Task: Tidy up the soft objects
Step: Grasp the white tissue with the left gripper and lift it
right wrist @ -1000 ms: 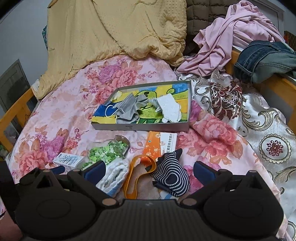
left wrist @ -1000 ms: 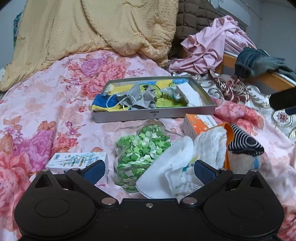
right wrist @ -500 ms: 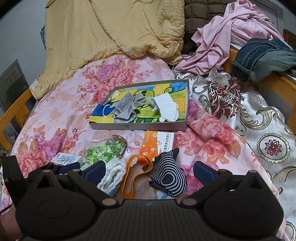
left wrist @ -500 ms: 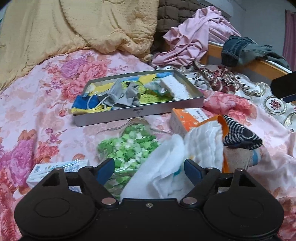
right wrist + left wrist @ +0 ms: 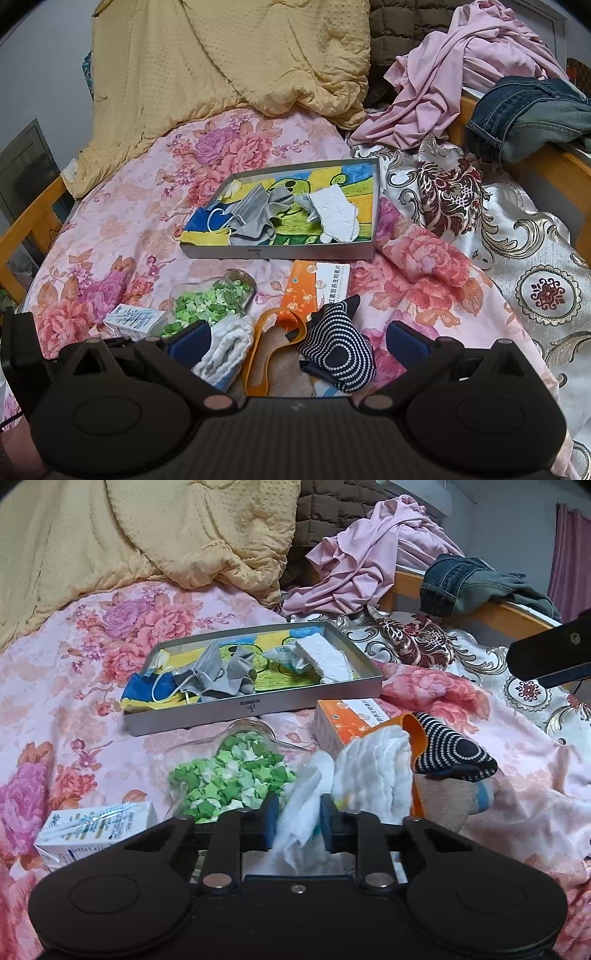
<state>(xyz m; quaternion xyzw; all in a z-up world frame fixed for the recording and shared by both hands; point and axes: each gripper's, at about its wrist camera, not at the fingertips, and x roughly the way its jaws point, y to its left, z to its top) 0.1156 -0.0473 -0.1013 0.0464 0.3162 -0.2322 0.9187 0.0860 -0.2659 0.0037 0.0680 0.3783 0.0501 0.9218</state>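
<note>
Left claw clamped on a white cloth, blue pads pinching a thin crumpled fold of it, quilted waffle-textured bulk bunched up just beyond the tips. Right claw spread wide apart, gripping nothing, hovering over a navy sock patterned with white dots in rings, lying on a beige knit piece. Beside the sock, a loop of glossy orange strap, touching the rolled white cloth at its left. Just behind, lying on its side, a clear glass jar packed with small folded green paper stars. Near it, a small white and blue carton, rectangular, and a flat orange and white box with printed characters. Farther back on the bed, a shallow rectangular metal tray with straight grey walls and a bright cartoon-printed floor, holding limp grey face masks and a rough white pad. Underneath everything, a pink floral bedspread, smooth and lightly rumpled. At the head, a mustard quilt with a dimpled stitch, a heap of lilac jersey clothing, and folded denim jeans on the wooden bed rail.
</note>
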